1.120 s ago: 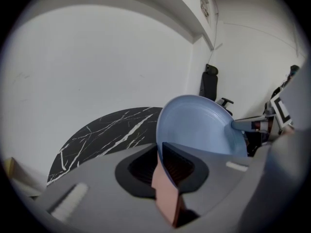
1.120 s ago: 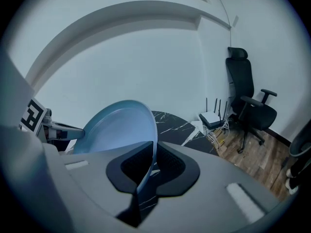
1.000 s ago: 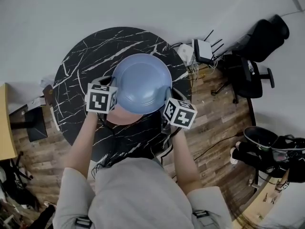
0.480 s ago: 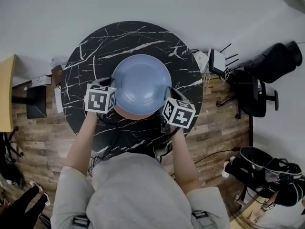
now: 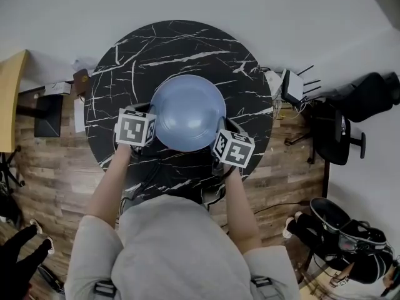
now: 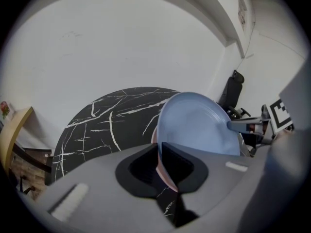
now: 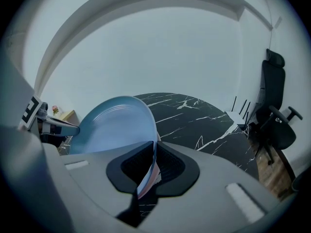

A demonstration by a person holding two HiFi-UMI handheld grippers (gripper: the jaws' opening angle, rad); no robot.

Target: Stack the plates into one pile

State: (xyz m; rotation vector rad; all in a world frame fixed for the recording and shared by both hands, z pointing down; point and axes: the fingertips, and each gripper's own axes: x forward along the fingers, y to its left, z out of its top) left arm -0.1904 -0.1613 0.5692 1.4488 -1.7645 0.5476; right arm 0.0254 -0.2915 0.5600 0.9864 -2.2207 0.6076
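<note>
A blue plate (image 5: 187, 111) lies on top of a pink plate over the middle of the round black marble table (image 5: 156, 49). In the head view only the blue plate shows. My left gripper (image 5: 150, 119) holds the pile's left rim, its jaws closing with the pink rim (image 6: 156, 160) between them. My right gripper (image 5: 220, 130) is shut on the right rim, where the blue and pink edges (image 7: 151, 171) sit together between its jaws. In the left gripper view the blue plate (image 6: 199, 125) tilts up to the right. The right gripper view shows the blue plate (image 7: 116, 125) to the left.
A white router (image 5: 292, 86) with antennas stands on the wooden floor right of the table. A black office chair (image 5: 340, 130) is further right. A wooden desk edge (image 5: 12, 99) is at the left, and shoes (image 5: 337, 220) lie at the lower right.
The pink rim that showed under the blue plate's near edge is now hidden. The plates sit nearer the table's middle. Both grippers keep their hold on the rims.
</note>
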